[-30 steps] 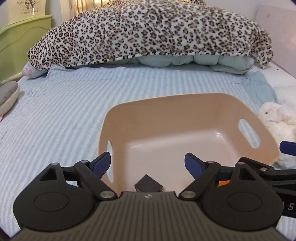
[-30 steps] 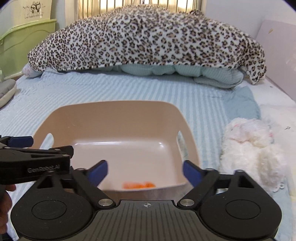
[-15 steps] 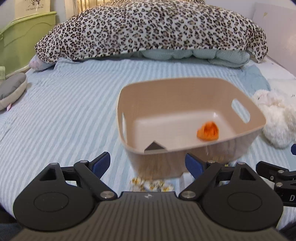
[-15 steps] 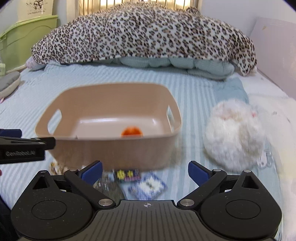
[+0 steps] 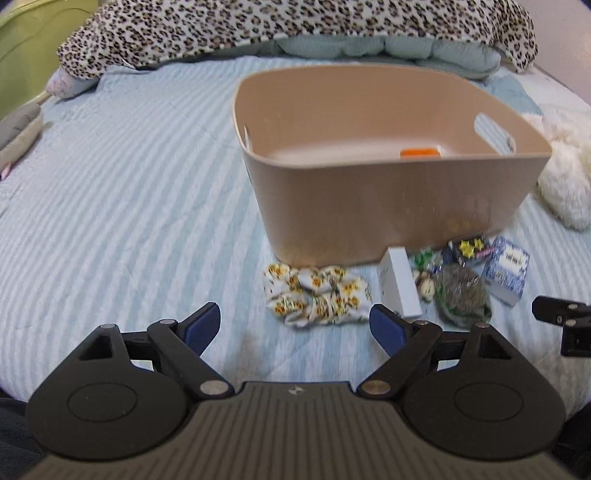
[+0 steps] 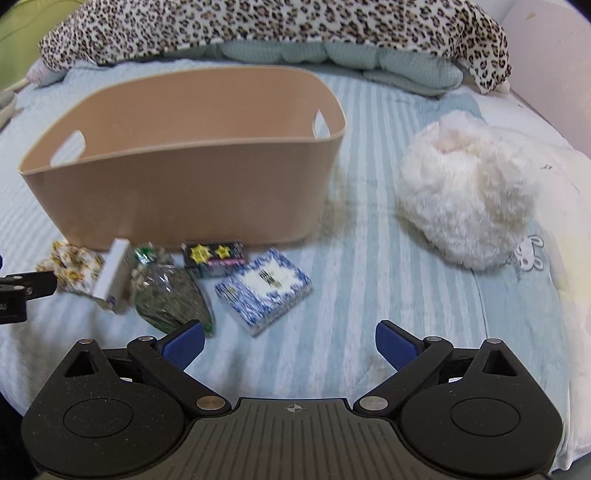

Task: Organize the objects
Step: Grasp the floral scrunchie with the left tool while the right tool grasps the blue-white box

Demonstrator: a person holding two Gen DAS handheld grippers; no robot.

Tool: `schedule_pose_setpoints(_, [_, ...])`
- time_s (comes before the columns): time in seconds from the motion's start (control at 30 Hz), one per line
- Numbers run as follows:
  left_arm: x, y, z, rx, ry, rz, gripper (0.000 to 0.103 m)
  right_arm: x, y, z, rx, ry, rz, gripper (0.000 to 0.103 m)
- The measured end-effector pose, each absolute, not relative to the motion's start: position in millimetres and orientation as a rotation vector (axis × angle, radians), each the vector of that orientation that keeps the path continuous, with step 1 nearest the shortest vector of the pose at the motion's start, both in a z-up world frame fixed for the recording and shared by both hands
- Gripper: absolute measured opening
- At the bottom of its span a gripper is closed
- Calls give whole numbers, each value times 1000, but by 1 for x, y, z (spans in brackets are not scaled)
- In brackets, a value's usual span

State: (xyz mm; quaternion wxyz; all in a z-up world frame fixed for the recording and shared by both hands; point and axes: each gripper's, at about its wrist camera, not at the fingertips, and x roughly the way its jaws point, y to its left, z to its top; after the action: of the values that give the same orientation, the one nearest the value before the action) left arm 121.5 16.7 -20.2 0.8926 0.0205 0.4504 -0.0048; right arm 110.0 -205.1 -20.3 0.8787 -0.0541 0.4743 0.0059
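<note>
A tan plastic bin stands on the striped bed, with an orange item inside. In front of it lie a floral cloth, a white box, a green foil bag, a dark star-print box and a blue patterned pack. My left gripper is open and empty, just short of the cloth. My right gripper is open and empty, near the blue pack.
A white fluffy plush lies right of the bin. A leopard-print blanket and pale pillows lie at the back. A green container and a grey cushion are at the far left.
Both grippers have pulled back and down from above the bin. The small objects in front of the bin have come into view. Both stay open.
</note>
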Motion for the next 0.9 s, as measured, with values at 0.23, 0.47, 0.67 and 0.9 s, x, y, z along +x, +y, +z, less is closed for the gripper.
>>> schedule_pose_setpoints(0.23, [133, 21, -44, 22, 969, -25, 88, 123, -209, -46, -130, 1050, 14, 100])
schedule_pose_setpoints(0.47, [147, 28, -59, -38, 984, -57, 88, 134, -200, -56, -198, 1037, 33, 100])
schedule_pose_setpoints(0.67, [154, 30, -64, -46, 971, -79, 89, 148, -200, -61, -200, 1018, 37, 100])
schedule_pose_setpoints(0.9, [152, 29, -68, 3, 944, -97, 76, 157, -197, -65, -184, 987, 50, 96])
